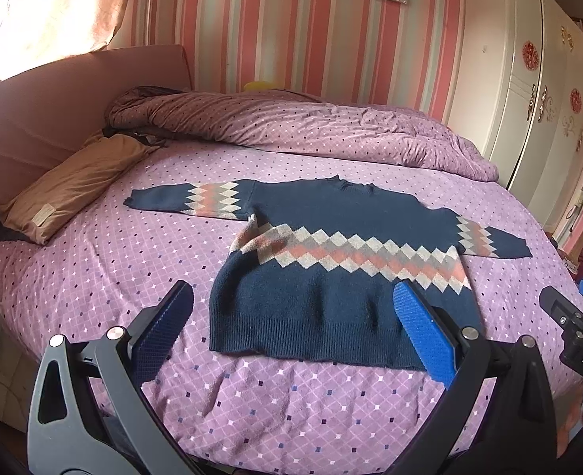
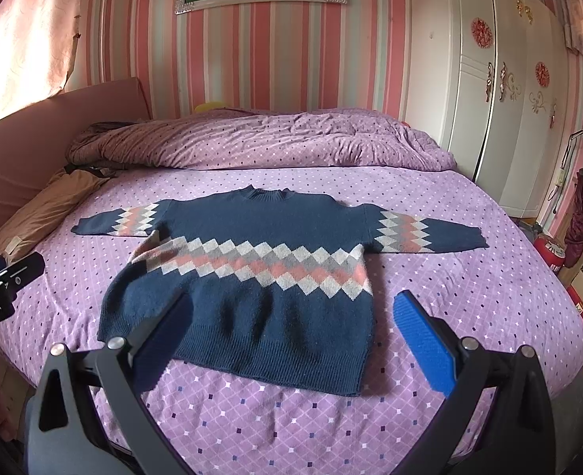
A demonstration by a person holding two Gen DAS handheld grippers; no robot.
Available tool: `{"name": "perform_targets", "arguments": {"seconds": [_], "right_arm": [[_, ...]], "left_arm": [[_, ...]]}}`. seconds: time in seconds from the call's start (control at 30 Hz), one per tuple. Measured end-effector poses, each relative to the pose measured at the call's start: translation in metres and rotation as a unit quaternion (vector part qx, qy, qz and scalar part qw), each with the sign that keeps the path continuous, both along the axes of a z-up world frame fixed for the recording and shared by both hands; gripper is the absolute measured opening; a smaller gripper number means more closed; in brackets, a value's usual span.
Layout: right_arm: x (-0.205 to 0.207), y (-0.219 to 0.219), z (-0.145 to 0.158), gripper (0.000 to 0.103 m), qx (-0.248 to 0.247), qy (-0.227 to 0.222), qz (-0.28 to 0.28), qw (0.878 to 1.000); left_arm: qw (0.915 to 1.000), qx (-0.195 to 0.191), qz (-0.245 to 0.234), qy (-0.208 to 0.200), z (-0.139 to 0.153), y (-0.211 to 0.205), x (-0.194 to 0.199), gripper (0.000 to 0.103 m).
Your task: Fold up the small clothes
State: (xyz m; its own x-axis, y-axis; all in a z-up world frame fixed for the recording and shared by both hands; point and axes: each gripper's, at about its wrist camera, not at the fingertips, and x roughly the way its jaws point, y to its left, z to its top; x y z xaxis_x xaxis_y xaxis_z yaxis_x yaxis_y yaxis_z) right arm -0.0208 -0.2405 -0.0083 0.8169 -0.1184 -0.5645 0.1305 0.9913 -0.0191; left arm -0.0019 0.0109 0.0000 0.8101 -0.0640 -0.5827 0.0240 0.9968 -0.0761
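While spread flat on the bed (image 1: 93, 277), the sweater (image 1: 331, 269) is the item under inspection.

Left wrist view:
- Sweater: navy knit with a pink, grey and cream diamond band, front up, both sleeves out sideways, hem nearest the camera.
- Left gripper (image 1: 291, 328): blue-padded fingers (image 1: 422, 328) spread wide, holding nothing, hovering at the hem; the right-side pad overlaps the hem corner in view.
- Right gripper (image 1: 576, 316): partly visible at right edge; finger state cannot be told here.
- Pillow (image 1: 74, 186): tan, left of the sweater, well apart.
- Quilt (image 1: 311, 126): bunched beyond the collar.

Right wrist view:
- Sweater (image 2: 252, 269): same flat layout, centre of bed (image 2: 469, 277).
- Right gripper (image 2: 291, 332): fingers (image 2: 422, 336) spread wide, empty, near the hem.
- Wardrobe (image 2: 489, 99): white, far right.
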Motion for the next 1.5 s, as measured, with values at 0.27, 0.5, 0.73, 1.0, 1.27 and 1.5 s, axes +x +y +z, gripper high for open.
{"name": "perform_targets", "arguments": {"seconds": [0.27, 0.5, 0.73, 1.0, 1.27, 1.5], "right_arm": [[0.001, -0.001, -0.001, 0.101, 0.000, 0.000, -0.001, 1.000], [0.002, -0.003, -0.001, 0.101, -0.002, 0.000, -0.001, 1.000], [0.010, -0.018, -0.003, 0.101, -0.009, -0.006, 0.000, 1.000], [0.037, -0.099, -0.002, 0.101, -0.039, -0.038, -0.054, 0.997], [0.093, -0.238, -0.037, 0.101, -0.042, -0.002, -0.101, 0.994], [0.156, -0.354, -0.079, 0.101, -0.037, 0.033, -0.091, 0.995]], "left_arm": [[1.0000, 0.003, 0.001, -0.001, -0.001, -0.001, 0.001, 0.100], [1.0000, 0.005, -0.001, 0.000, -0.001, -0.004, 0.001, 0.100], [1.0000, 0.008, -0.003, 0.001, -0.006, -0.010, 0.007, 0.100], [0.9995, 0.033, 0.006, 0.000, -0.023, -0.023, 0.028, 0.100], [0.9991, 0.041, 0.003, 0.009, -0.060, -0.044, 0.071, 0.100], [0.9983, 0.057, -0.001, 0.007, -0.091, -0.083, 0.121, 0.100]]}}
